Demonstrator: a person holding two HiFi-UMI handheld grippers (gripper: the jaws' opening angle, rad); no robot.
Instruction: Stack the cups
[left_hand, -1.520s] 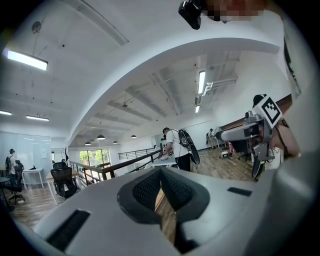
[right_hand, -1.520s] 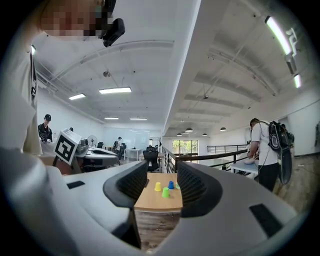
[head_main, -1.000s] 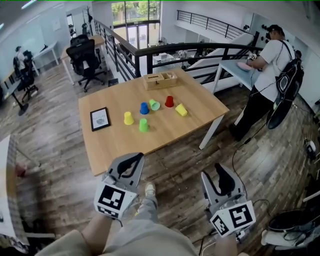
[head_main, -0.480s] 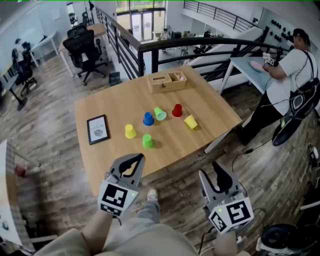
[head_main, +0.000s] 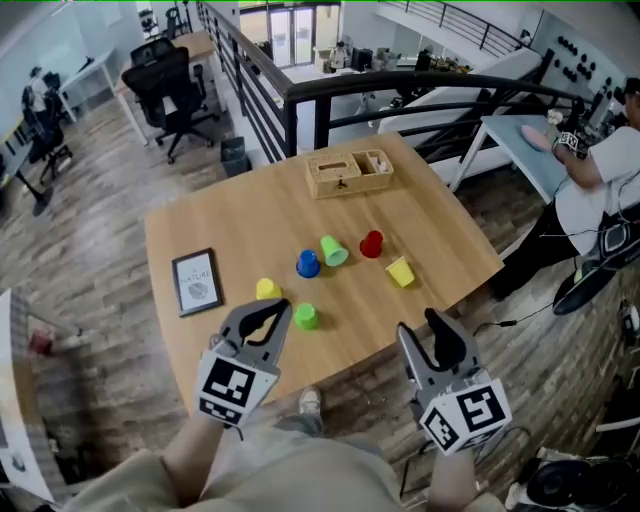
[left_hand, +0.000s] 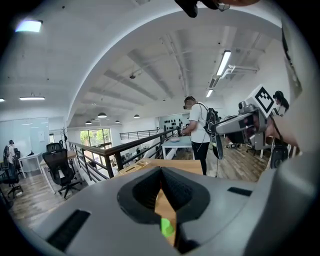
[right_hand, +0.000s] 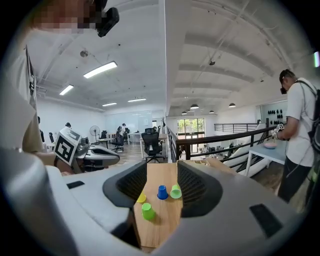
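**Both grippers empty at the near edge of the table, no cup taken yet**

The left gripper (head_main: 272, 318) has its jaws pressed together with nothing between them. Its own view shows only a sliver of green through the slit. The right gripper (head_main: 420, 332) holds its jaws partly apart and empty. Between them the table (head_main: 200, 225) and several cups show well ahead, untouched.

Six cups sit spread over the middle of the table, none nested in another. The green cup (head_main: 306, 316) stands mouth down and nearest, just ahead of the left gripper. The yellow cup (head_main: 266, 289) is beside it, partly hidden by that gripper in the head view. Further in come the blue cup (head_main: 308, 263), mouth down, and the light green cup (head_main: 333, 250), lying on its side close by; whether those two touch I cannot tell. The red cup (head_main: 371, 244) stands to their right, and a second yellow cup (head_main: 400, 271) lies tipped toward the right edge.

I judge this to be the opening reach, with stacking not yet begun. The next move calls for the left jaws to open before they can take anything. One gripper must then close on a cup's wall, lift it and lower it squarely over another mouth-down cup. The two tipped cups will likely need turning first.

A wooden box (head_main: 349, 173) sits at the far edge and a framed picture (head_main: 197, 282) at the left.
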